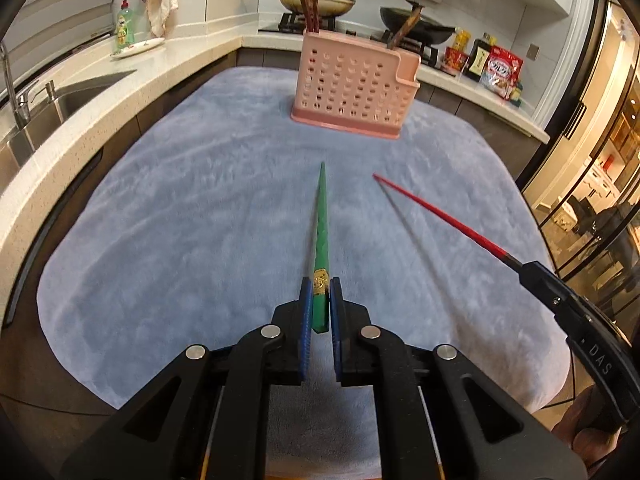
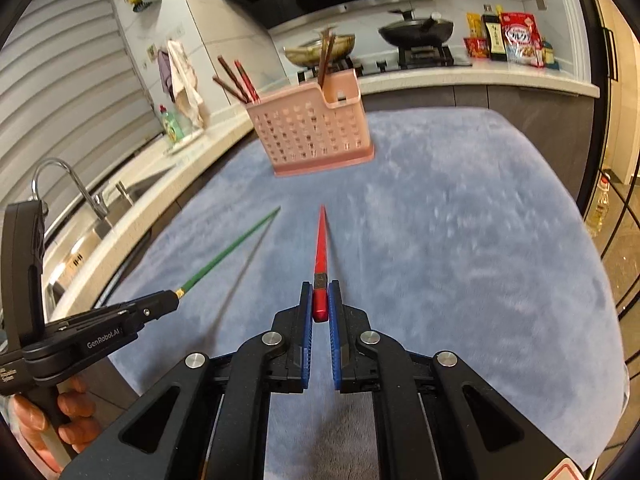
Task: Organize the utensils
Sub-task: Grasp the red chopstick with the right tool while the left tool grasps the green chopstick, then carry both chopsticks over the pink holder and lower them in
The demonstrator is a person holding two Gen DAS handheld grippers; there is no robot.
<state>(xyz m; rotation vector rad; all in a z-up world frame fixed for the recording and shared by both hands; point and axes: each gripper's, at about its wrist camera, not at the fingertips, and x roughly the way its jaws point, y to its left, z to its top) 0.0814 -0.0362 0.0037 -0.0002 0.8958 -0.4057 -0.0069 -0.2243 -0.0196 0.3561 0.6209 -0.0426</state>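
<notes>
The left gripper [image 1: 320,300] is clamped on the thick end of a green chopstick [image 1: 321,232], whose tip is aimed toward the pink utensil holder [image 1: 352,88]. The right gripper [image 2: 320,300] is pinched on a red chopstick [image 2: 321,240], likewise pointed at the holder. Both chopsticks are held above the blue cloth [image 1: 180,220], short of the holder, in which several brown chopsticks [image 1: 310,4] are stood.
</notes>
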